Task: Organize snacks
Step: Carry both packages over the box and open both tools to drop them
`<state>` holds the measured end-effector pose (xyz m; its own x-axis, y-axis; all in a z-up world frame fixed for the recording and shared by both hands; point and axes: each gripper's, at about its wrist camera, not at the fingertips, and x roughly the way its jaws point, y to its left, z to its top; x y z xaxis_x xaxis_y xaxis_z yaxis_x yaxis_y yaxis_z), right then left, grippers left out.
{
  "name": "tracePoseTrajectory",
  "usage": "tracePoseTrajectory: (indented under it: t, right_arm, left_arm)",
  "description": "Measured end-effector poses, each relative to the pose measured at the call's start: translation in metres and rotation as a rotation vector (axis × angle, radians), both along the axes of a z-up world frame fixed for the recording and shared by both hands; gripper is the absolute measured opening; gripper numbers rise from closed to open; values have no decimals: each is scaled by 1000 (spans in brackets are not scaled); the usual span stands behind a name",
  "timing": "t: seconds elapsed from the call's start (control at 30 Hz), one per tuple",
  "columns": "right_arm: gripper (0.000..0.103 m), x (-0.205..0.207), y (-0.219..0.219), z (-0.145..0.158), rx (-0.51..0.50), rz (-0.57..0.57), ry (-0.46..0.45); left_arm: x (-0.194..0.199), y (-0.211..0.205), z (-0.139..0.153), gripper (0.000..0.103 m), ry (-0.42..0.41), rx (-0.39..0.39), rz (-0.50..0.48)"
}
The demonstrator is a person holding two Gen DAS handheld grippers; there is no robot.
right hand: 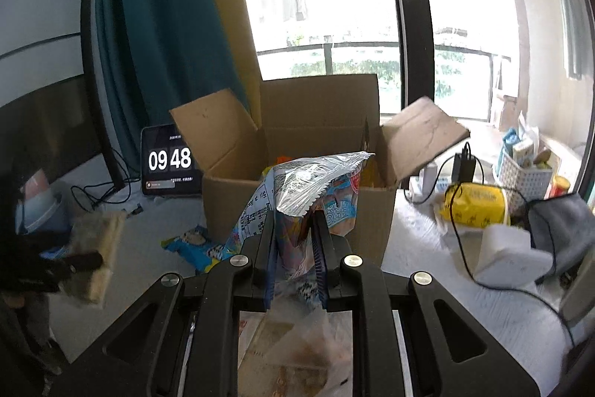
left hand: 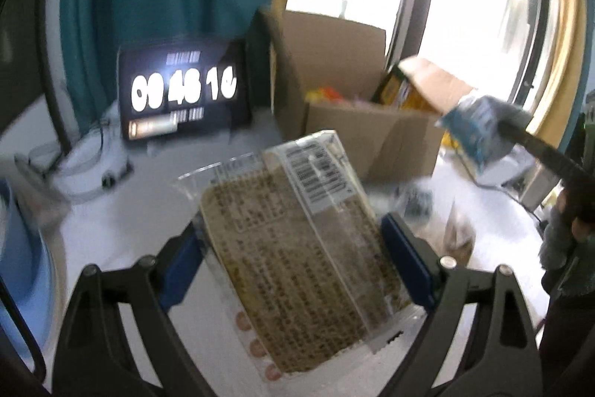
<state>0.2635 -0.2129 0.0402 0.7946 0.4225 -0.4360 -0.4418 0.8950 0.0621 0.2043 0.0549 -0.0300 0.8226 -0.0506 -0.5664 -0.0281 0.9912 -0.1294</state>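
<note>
My left gripper [left hand: 290, 240] is shut on a flat tan snack pack in clear wrap [left hand: 297, 248], held above the white table. It also shows at the left of the right wrist view [right hand: 95, 255]. My right gripper [right hand: 293, 229] is shut on a blue and silver snack bag [right hand: 305, 196], held just in front of the open cardboard box [right hand: 297, 181]. In the left wrist view the box [left hand: 353, 129] stands ahead to the right with snacks inside, and the right gripper's blue bag [left hand: 476, 129] hangs beside it.
A tablet clock [right hand: 169, 162] stands left of the box. A blue snack pack [right hand: 193, 244] lies on the table before the box. At the right are a yellow pack [right hand: 476, 207], a white basket [right hand: 524, 177], cables, a white block [right hand: 509, 255] and a grey cloth [right hand: 561, 226].
</note>
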Motion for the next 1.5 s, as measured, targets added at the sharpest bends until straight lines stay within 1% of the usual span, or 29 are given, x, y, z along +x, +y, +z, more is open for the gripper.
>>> tracePoseTrajectory:
  t: [0.07,0.17,0.3,0.7,0.87,1.2,1.4,1.5]
  right_arm:
    - [19,6,0,5,-2,-3,-11]
    - [19,14,1,11,-6,-4,-27]
    - [19,24,1,17,-9,-5,-43]
    - [19,63,4,27,-3,2,-74]
    - [19,82,6,31,-1,9,-90]
    - [19,124,13,29,2,4,-102]
    - [19,152,19,24,6,-9,-91]
    - [19,163,22,22,6,-13,-83]
  left_arm:
    - [9,-4,13,92,-42,21,-16]
    - [23,-10,27,92,-80,25,-37]
    - [42,-22,43,92,-133,63,-62]
    - [94,-44,76,92,-253,153,-92]
    - [118,-52,86,92,-288,188,-102]
    - [171,-52,85,92,-292,204,-86]
    - [196,-54,81,93,-267,190,-78]
    - [211,-52,78,93,-241,174,-69]
